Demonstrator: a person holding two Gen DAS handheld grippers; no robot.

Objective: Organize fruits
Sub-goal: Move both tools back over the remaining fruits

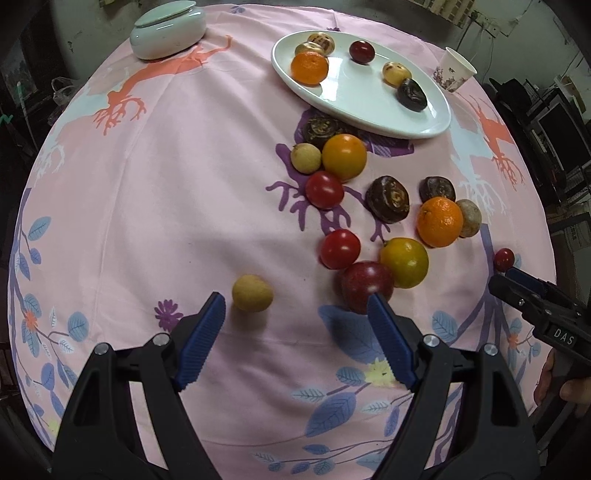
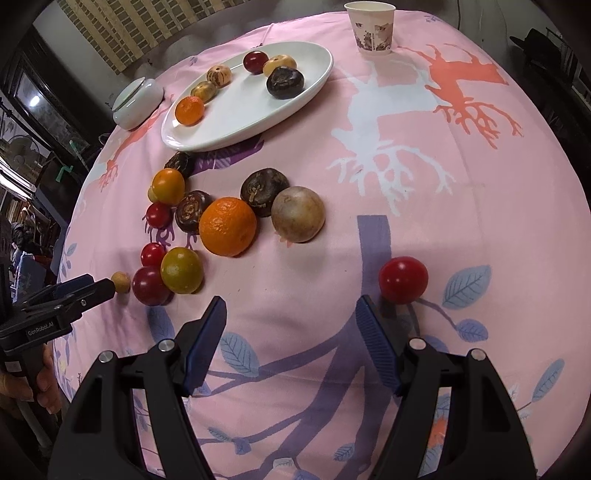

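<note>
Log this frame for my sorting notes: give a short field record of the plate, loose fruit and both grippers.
plate: white oval, holds six pieces, including one orange
loose fruit: about a dozen on the pink tablecloth
left gripper: open, empty, nearest a small tan fruit
right gripper: open, empty, nearest a lone red fruit
paper cup: upright, beyond the plate

Right gripper (image 2: pixel 291 314) jaws apart above pink tablecloth (image 2: pixel 461 206), red tomato (image 2: pixel 403 280) just beyond right fingertip, white plate (image 2: pixel 236 125) of fruit behind
</note>
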